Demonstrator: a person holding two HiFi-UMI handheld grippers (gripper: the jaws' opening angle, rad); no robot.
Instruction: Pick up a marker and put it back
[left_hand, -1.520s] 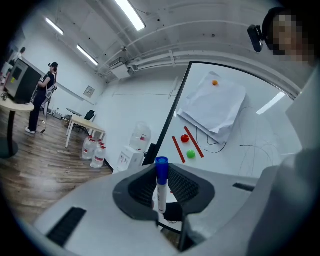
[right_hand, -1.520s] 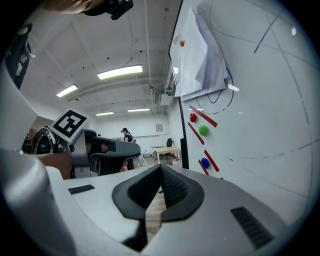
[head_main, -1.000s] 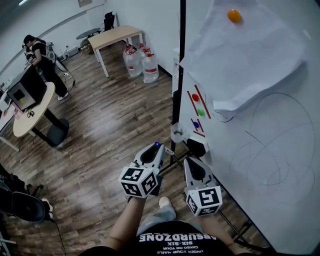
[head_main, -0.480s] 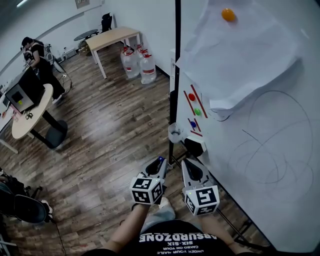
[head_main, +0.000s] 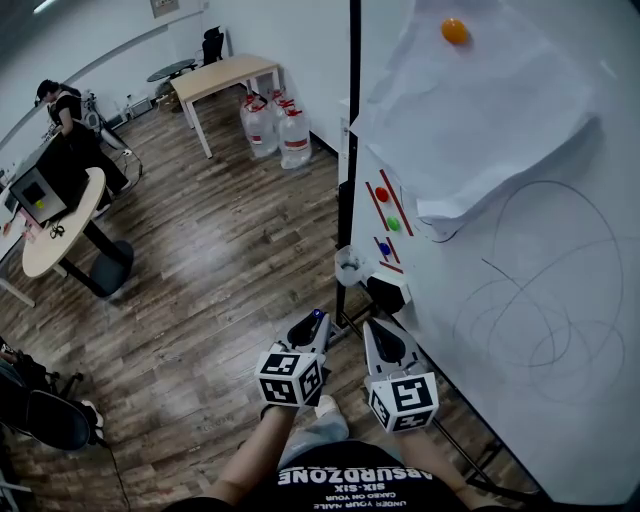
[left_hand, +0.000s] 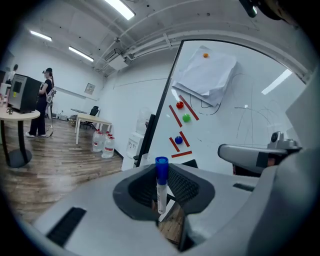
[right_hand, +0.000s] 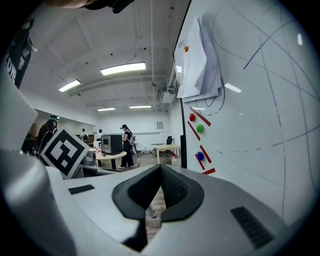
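At the far left a person (head_main: 62, 110) is standing by a round table (head_main: 60, 235), too small to make out further, and a dark chair (head_main: 45, 415) is being cut off by the lower left edge. Water jugs (head_main: 280, 130) are sitting on the wood floor toward the back. The left gripper (head_main: 312, 325) is grasping the marker (left_hand: 160, 186), which is standing upright between the pads with its blue cap on top (from the head view only that cap is showing above the jaws). Just beyond the gripper tips a clear cup (head_main: 351, 266) is hanging at the edge of the whiteboard (head_main: 560, 330); what it holds is not readable. The right gripper (head_main: 380, 328) is resting beside the left one, its jaws clenched at the tips and gripping nothing; a small white-and-blue thing (right_hand: 150, 212) is showing through the gap below them, too blurred to name. On the board, sheets of paper (head_main: 480, 120) are hanging under an orange magnet (head_main: 455, 31), partly covering the drawn loops.
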